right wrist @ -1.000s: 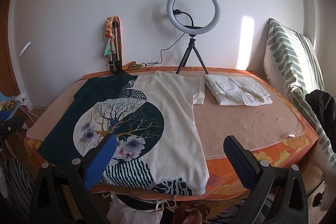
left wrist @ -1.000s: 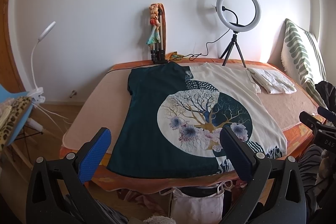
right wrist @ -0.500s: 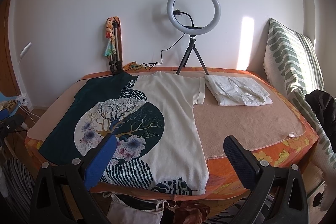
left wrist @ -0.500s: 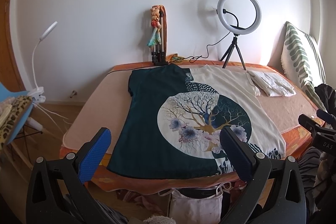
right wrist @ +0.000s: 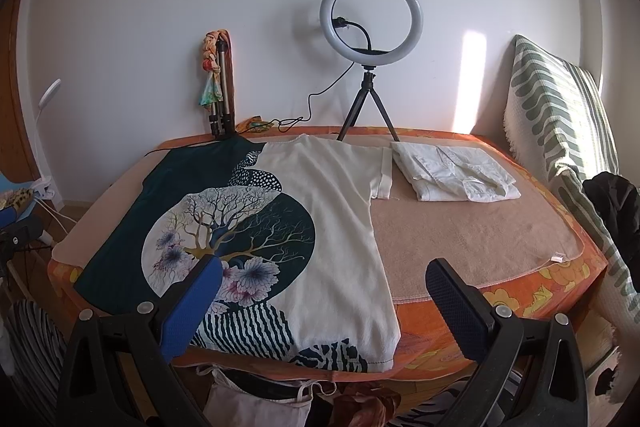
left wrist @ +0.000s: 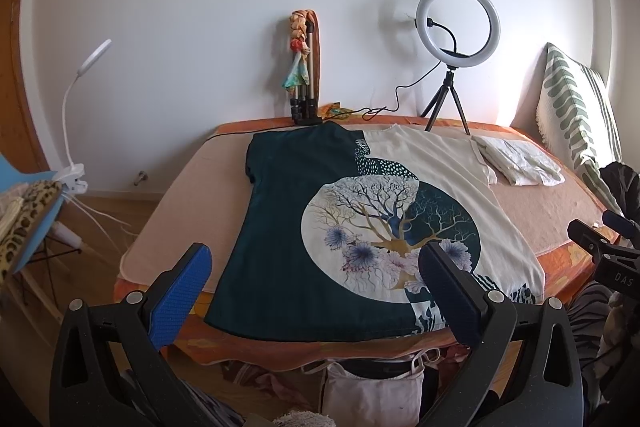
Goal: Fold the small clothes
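A T-shirt (left wrist: 360, 219), half dark teal and half cream with a round tree print, lies spread flat, front up, on a bed (left wrist: 168, 203), hem toward me; it also shows in the right wrist view (right wrist: 256, 227). My left gripper (left wrist: 312, 287) is open and empty, held in front of the hem, short of the bed edge. My right gripper (right wrist: 324, 291) is open and empty before the shirt's cream right hem corner. A folded white garment (right wrist: 456, 177) lies at the bed's far right.
A ring light on a tripod (right wrist: 370, 67) and a folded tripod with a scarf (right wrist: 218, 91) stand at the back edge by the wall. A striped cushion (right wrist: 560, 131) leans at right. Bags and clothes (left wrist: 372, 391) lie below the front edge. A clip lamp (left wrist: 76, 115) stands left.
The left wrist view has drifted slightly, so the shirt and ring light sit a little lower and further right. Both grippers stay open and the shirt lies unchanged.
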A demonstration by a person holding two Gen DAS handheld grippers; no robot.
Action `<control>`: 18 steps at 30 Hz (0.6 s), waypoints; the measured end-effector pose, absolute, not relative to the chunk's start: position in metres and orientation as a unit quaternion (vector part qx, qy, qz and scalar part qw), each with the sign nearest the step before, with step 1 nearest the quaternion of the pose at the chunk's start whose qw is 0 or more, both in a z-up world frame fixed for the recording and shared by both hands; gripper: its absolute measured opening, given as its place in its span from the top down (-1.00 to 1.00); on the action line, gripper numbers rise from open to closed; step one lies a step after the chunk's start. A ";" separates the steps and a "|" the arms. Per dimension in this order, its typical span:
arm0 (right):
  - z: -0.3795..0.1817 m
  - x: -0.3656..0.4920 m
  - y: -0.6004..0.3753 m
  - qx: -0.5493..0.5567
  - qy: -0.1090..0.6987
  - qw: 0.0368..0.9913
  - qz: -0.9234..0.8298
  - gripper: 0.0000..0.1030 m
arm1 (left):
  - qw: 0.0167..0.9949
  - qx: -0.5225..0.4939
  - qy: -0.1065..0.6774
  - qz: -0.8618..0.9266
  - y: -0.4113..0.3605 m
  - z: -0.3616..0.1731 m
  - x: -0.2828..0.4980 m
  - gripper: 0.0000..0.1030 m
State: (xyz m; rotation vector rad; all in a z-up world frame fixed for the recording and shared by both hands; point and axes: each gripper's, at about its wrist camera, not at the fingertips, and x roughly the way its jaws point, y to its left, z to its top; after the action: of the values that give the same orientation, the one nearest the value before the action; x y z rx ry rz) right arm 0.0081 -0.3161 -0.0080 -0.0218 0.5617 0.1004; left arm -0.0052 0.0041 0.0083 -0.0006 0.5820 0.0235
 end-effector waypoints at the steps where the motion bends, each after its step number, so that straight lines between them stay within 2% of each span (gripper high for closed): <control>1: -0.008 0.008 -0.316 -0.010 0.277 0.959 0.050 -0.99 | 0.958 -0.001 0.286 0.013 0.004 0.008 -0.005 -1.00; 18: -0.011 0.014 -0.315 -0.008 0.285 0.957 0.051 -0.99 | 0.957 -0.003 0.291 0.012 0.004 0.004 -0.004 -1.00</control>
State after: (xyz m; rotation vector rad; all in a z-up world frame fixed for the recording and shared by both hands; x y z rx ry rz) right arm 0.0136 -0.3145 -0.0108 -0.0160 0.5779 0.1039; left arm -0.0039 0.0039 0.0042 -0.0067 0.5896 0.0250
